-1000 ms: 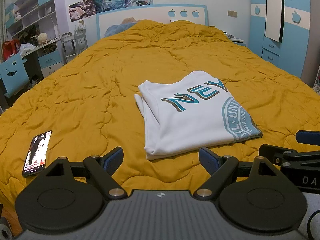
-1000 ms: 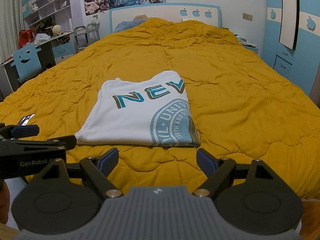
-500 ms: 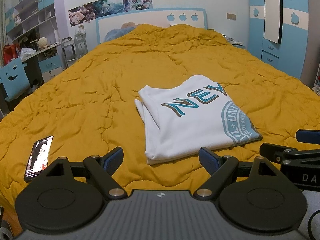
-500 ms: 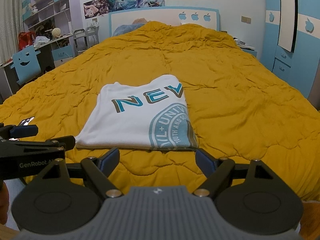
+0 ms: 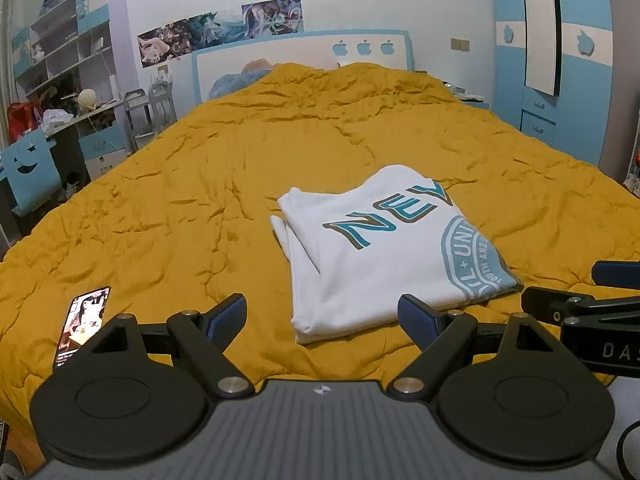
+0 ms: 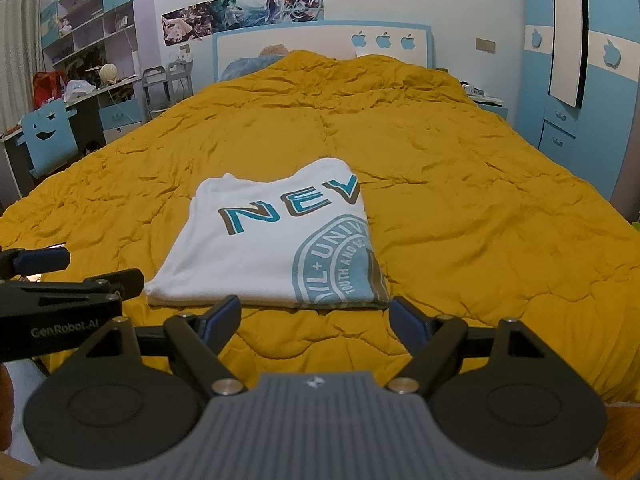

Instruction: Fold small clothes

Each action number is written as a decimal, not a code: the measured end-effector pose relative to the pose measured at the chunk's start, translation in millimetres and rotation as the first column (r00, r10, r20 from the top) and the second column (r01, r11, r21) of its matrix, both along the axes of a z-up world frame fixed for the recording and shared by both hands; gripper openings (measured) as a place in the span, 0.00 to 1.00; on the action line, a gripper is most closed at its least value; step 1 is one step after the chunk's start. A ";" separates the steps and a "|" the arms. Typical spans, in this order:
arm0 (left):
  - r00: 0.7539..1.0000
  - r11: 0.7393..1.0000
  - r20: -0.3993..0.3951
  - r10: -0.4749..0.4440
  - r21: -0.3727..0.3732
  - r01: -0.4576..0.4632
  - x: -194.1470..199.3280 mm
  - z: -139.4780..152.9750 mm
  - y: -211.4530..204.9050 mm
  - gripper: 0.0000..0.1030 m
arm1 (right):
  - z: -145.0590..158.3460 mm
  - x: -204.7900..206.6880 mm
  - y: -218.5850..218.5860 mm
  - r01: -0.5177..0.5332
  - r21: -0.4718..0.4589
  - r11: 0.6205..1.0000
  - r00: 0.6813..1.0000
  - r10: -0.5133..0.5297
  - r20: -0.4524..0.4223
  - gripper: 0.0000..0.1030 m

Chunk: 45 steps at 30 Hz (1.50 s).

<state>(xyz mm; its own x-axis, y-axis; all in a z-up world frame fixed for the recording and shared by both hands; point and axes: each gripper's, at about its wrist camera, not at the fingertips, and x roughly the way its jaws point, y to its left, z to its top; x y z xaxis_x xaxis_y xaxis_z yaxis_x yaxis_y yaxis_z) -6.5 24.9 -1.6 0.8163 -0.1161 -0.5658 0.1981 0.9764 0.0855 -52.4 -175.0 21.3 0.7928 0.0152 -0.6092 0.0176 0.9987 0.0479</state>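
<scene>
One folded white T-shirt (image 5: 384, 256) lay flat on the yellow quilt (image 5: 200, 184), just ahead of both claws and touching neither. Its long axis ran away from them toward the headboard, printed letters at the far end and round emblem toward the right. The left gripper (image 5: 322, 316) stood wide open, holding nothing; the right gripper (image 6: 314, 318) likewise. One phone (image 5: 82, 326) lay left of the left claw.
</scene>
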 end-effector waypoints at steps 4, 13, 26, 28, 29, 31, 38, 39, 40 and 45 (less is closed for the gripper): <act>1.000 1.000 0.013 -0.001 -0.002 0.001 -0.6 1.0 -0.2 0.97 | 1.4 -1.0 -1.2 0.007 0.000 1.000 1.000 -0.007 0.013 0.73; 1.000 1.000 0.019 0.001 -0.001 -0.001 -1.0 1.8 0.1 0.97 | 1.8 -2.9 -0.7 0.003 0.000 1.000 1.000 -0.003 0.018 0.73; 1.000 1.000 0.025 0.004 -0.001 -0.004 -2.6 2.7 0.3 0.97 | 1.6 -2.7 -0.8 0.002 -0.001 1.000 1.000 -0.002 0.019 0.73; 1.000 1.000 0.025 0.003 -0.002 -0.003 -2.5 2.9 0.4 0.97 | 1.5 -2.7 -0.7 0.003 -0.001 1.000 1.000 -0.003 0.019 0.73; 1.000 1.000 0.025 0.004 -0.001 -0.003 -2.5 2.9 0.5 0.97 | 1.5 -2.7 -0.6 0.003 0.000 1.000 1.000 -0.003 0.019 0.73; 1.000 1.000 0.025 0.003 -0.001 -0.003 -2.4 2.6 0.4 0.97 | 1.5 -2.7 -0.8 0.002 -0.001 1.000 1.000 -0.002 0.019 0.73; 1.000 1.000 0.025 0.007 0.000 -0.007 -2.2 2.7 0.7 0.97 | 1.2 -2.6 -0.4 0.001 -0.001 1.000 1.000 -0.001 0.020 0.73; 1.000 1.000 0.025 0.009 0.000 -0.009 -2.6 2.4 0.9 0.97 | 1.2 -2.6 -0.3 0.002 -0.001 1.000 1.000 -0.001 0.020 0.73; 1.000 1.000 0.024 0.010 0.000 -0.010 -3.2 1.8 0.4 0.97 | 1.2 -2.7 -0.2 0.001 -0.001 1.000 1.000 -0.001 0.020 0.73; 1.000 1.000 0.025 0.010 0.001 -0.010 -3.3 1.9 0.5 0.97 | 1.0 -2.7 0.2 0.002 -0.001 1.000 1.000 -0.002 0.020 0.73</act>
<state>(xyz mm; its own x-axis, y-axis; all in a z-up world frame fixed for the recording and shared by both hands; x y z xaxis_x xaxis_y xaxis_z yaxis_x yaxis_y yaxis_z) -9.8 25.4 0.4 0.8315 -0.1072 -0.5451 0.1861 0.9783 0.0915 -55.0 -174.8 22.4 0.8046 0.0132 -0.5937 0.0184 0.9987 0.0471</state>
